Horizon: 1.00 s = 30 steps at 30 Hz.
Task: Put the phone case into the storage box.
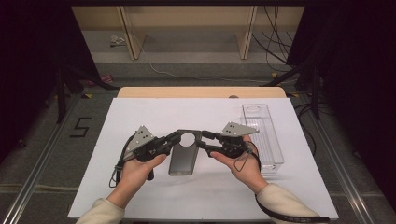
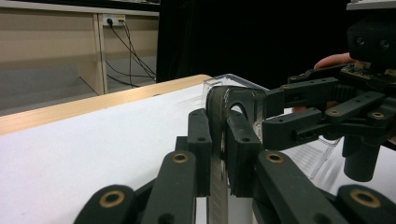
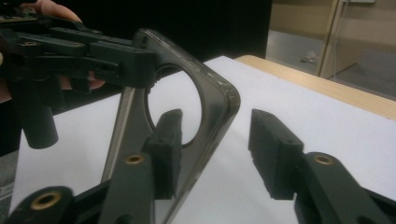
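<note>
Dark translucent phone case (image 1: 182, 157) w/ round cutout near its top end sits mid-table, just below centre of the white table sheet (image 1: 140, 112), top end raised and caught between the two grippers. Left gripper (image 1: 173, 139) comes in from approx 8 o'clock of the case, held in the person's left hand (image 1: 135, 170); its jaws are fully closed, pinching the case's top left edge. In the left gripper view the case (image 2: 220, 140) stands edge-on, squeezed between both pads, w/ the right gripper (image 2: 280, 116) at 3 o'clock reaching toward the same end. Right gripper (image 1: 201, 139) comes from approx 4 o'clock of the case, in the right hand (image 1: 243, 165); jaws partway apart, straddling the top right corner. In the right gripper view the case corner (image 3: 205, 107) lies between the pads: near pad looks up against the case's face, far pad at 3 o'clock stands clear w/ a visible gap, so no firm grip there. Left gripper (image 3: 93, 56) shows at 10 o'clock in that view, clamped on the rim by the cutout. Clear plastic box (image 1: 261, 135) lies at 3 o'clock of the case, just beyond the right hand, long axis running 12 to 6. Bare wood table edge (image 1: 201, 92) at 12 o'clock.
</note>
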{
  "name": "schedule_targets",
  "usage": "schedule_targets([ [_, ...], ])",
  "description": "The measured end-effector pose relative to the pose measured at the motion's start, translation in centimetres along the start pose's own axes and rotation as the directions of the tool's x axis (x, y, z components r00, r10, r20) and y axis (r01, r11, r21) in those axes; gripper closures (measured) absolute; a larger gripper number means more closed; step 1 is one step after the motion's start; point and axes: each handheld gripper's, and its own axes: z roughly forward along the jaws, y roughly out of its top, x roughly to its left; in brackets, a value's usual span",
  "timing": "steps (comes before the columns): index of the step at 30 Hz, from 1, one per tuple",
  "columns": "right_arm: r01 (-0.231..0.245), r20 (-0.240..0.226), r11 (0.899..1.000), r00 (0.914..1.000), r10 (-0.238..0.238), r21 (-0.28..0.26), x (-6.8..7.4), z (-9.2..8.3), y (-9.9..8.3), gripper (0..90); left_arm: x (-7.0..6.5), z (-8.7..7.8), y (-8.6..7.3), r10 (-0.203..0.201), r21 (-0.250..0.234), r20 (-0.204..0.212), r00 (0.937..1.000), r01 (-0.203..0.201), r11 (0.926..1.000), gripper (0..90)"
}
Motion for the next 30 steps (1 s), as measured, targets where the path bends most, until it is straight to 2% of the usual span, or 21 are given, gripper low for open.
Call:
schedule_targets([
  [11, -0.016, 0.032, 1.000, 0.9994, 0.016, -0.025, -0.06, -0.44, 0.23, 72.3, -0.11, 0.09, -0.09, 0.002, 0.000, 0.002, 1.0000, -0.002, 1.0000, 81.5],
  [15, -0.025, 0.029, 0.999, 0.9992, 0.026, -0.035, -0.03, -0.54, 0.28, 77.1, -0.20, 0.11, -0.12, 0.005, -0.001, 0.001, 1.0000, -0.005, 1.0000, 81.5],
  [30, -0.068, 0.052, 0.996, 0.9961, 0.071, -0.051, 0.04, -0.74, 0.34, 81.1, -0.65, 0.29, -0.28, 0.015, -0.014, 0.000, 0.9999, -0.015, 0.9998, 81.3],
])
